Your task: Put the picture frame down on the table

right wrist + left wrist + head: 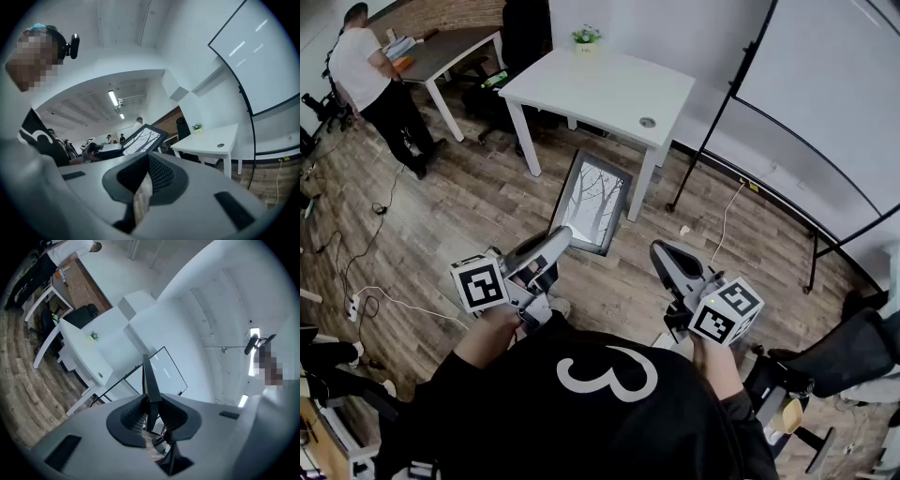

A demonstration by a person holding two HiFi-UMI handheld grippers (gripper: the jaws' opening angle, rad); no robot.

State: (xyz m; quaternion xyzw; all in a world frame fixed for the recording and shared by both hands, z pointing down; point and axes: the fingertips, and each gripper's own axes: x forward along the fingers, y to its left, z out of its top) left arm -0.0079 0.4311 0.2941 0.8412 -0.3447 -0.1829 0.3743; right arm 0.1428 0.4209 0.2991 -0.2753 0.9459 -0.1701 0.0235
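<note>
Far left there's a person in a white shirt [370,75] standing by a brown desk [450,45]. The left gripper [560,238] is level and clamped on the lower edge of the picture frame [598,202]. In the left gripper view the frame [149,380] sticks up edge-on from between the pads [136,420]. So the frame's up in the air over the wood floor [469,197], just short of the white table [609,89]'s near edge and not on it. A little potted plant [586,37] sits at the table's far edge. The right gripper [664,255] is level too, holding nothing, with its jaws pretty much together. Whiteboard [825,84] on the far right.
</note>
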